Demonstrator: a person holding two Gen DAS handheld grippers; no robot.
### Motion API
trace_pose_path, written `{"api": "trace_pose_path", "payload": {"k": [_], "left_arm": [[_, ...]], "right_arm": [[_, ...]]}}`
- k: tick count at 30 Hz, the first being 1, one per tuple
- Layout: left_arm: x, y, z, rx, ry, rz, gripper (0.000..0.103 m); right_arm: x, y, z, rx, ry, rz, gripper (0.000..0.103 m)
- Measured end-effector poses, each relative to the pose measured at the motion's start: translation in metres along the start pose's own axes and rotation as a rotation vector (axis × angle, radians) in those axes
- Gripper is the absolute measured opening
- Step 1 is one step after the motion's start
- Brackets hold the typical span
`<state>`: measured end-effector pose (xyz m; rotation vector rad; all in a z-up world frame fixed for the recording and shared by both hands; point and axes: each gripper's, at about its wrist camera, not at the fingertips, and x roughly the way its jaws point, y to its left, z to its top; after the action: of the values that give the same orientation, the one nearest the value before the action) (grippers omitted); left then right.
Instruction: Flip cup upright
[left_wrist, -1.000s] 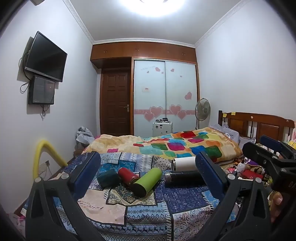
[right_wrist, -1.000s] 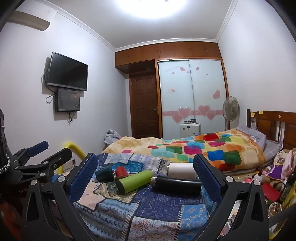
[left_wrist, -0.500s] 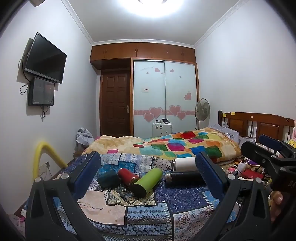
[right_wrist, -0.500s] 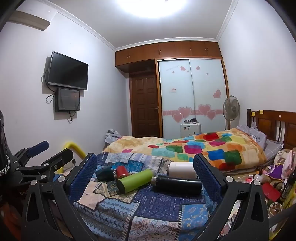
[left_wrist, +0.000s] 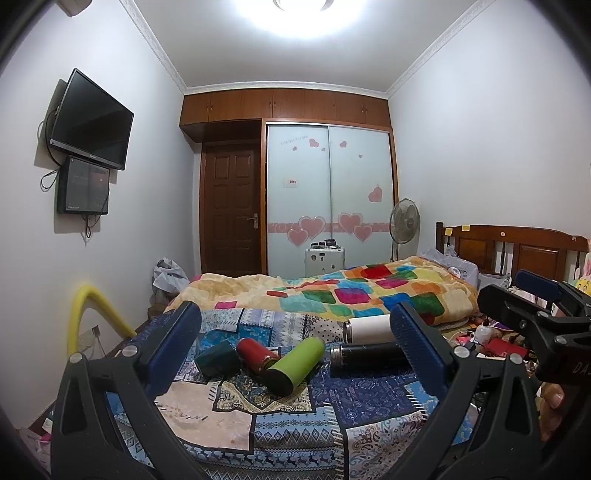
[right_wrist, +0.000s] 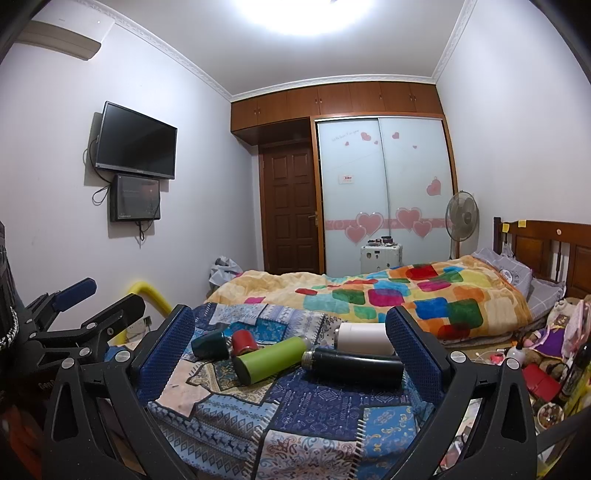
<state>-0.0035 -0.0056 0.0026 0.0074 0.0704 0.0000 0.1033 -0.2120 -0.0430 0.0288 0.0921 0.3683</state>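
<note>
The work surface was a patchwork cloth (left_wrist: 280, 424) in blues and creams, spread at the foot of a bedroom. Beyond it, at twelve o'clock, lay a bed under a bright checked blanket (left_wrist: 354, 295), with a wooden headboard (left_wrist: 517, 247) toward two o'clock. A dark door (left_wrist: 231, 206) and a sliding wardrobe (left_wrist: 328, 199) with pink hearts closed the far wall, a standing fan (left_wrist: 405, 221) beside them; a television (left_wrist: 90, 120) hung on the wall at ten o'clock.

Five cups lay on their sides on the cloth — a dark teal cup (left_wrist: 218, 358) at eleven o'clock, a red cup (left_wrist: 256, 352) just beside it, and a green cup (left_wrist: 295, 363) touching the red one. Toward one o'clock lay a black flask (left_wrist: 365, 356), with a white cup (left_wrist: 367, 328) just behind it.

The left gripper (left_wrist: 295, 350) hovered short of the cups, jaws spread wide and holding nothing. The right gripper (right_wrist: 290, 349) was likewise released and empty — its blue pads framed the whole row. Clutter crowded the floor at three o'clock.
</note>
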Motion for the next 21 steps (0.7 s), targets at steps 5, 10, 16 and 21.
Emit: {"api": "trace_pose_path", "payload": {"k": [5, 10, 16, 21], "left_arm": [[-0.0021, -0.0002, 0.001, 0.002, -0.007, -0.003, 0.103], [-0.0018, -0.0012, 0.0012, 0.002, -0.008, -0.004, 0.103], [-0.0022, -0.0014, 0.002, 0.0, -0.01, -0.006, 0.103], [-0.0011, -0.0012, 0.003, -0.001, -0.012, -0.01, 0.103]], "right_arm": [[0.0023, 0.0, -0.0017, 0.001, 0.0, 0.002, 0.103], [0.0022, 0.0, -0.0011, 0.001, 0.001, 0.002, 0.103], [0.002, 0.0007, -0.0008, 0.002, -0.002, 0.002, 0.103], [0.0017, 0.0014, -0.0005, 0.001, -0.004, 0.0, 0.103]]}}
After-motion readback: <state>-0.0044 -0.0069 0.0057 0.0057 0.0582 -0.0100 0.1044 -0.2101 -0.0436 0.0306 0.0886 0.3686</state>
